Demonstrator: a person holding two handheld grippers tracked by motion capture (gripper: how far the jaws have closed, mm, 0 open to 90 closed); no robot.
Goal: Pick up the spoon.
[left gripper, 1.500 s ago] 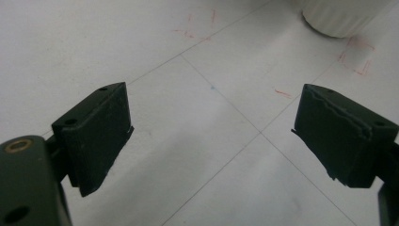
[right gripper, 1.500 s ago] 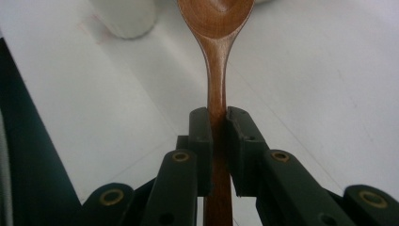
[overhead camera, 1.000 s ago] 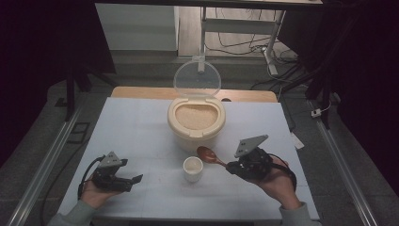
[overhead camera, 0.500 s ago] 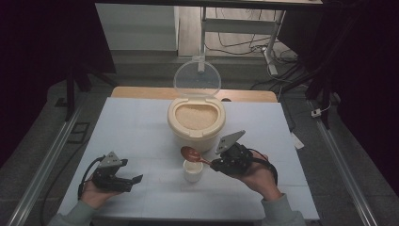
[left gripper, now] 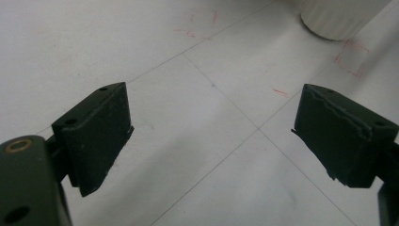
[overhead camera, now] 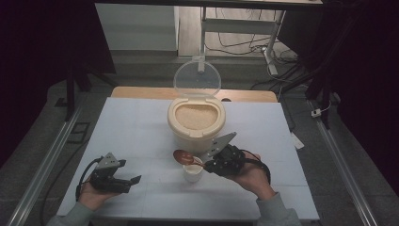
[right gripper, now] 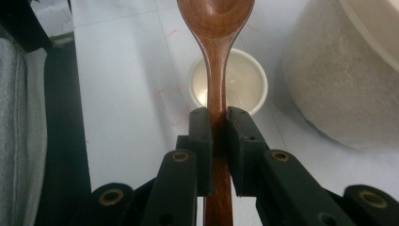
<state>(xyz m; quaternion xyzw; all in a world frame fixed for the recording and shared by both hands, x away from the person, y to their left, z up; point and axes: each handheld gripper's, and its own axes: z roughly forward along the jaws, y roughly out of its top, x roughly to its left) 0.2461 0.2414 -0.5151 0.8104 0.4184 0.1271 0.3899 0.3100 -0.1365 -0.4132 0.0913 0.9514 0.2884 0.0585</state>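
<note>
A cream rice container (overhead camera: 196,123) (right gripper: 348,80) stands mid-table with its clear lid (overhead camera: 197,77) up and grain inside. In front of it sits a small white cup (overhead camera: 193,171) (right gripper: 229,84) (left gripper: 341,18). My right gripper (overhead camera: 207,165) (right gripper: 217,123) is shut on the handle of a brown wooden spoon (overhead camera: 184,157) (right gripper: 217,52), whose bowl hovers just above and left of the cup. My left gripper (overhead camera: 134,182) (left gripper: 211,136) rests at the near left of the table, its jaws wide apart with nothing between them.
The white table top (overhead camera: 136,127) is marked with thin lines and red pen marks (left gripper: 350,56). A wooden strip (overhead camera: 141,92) runs along its far edge. Metal rails (overhead camera: 51,155) flank both sides, and cables (overhead camera: 263,52) lie on the floor behind.
My right gripper has carried the spoon leftward and slightly down, from beside the cup to over it. The left gripper has stayed put.
</note>
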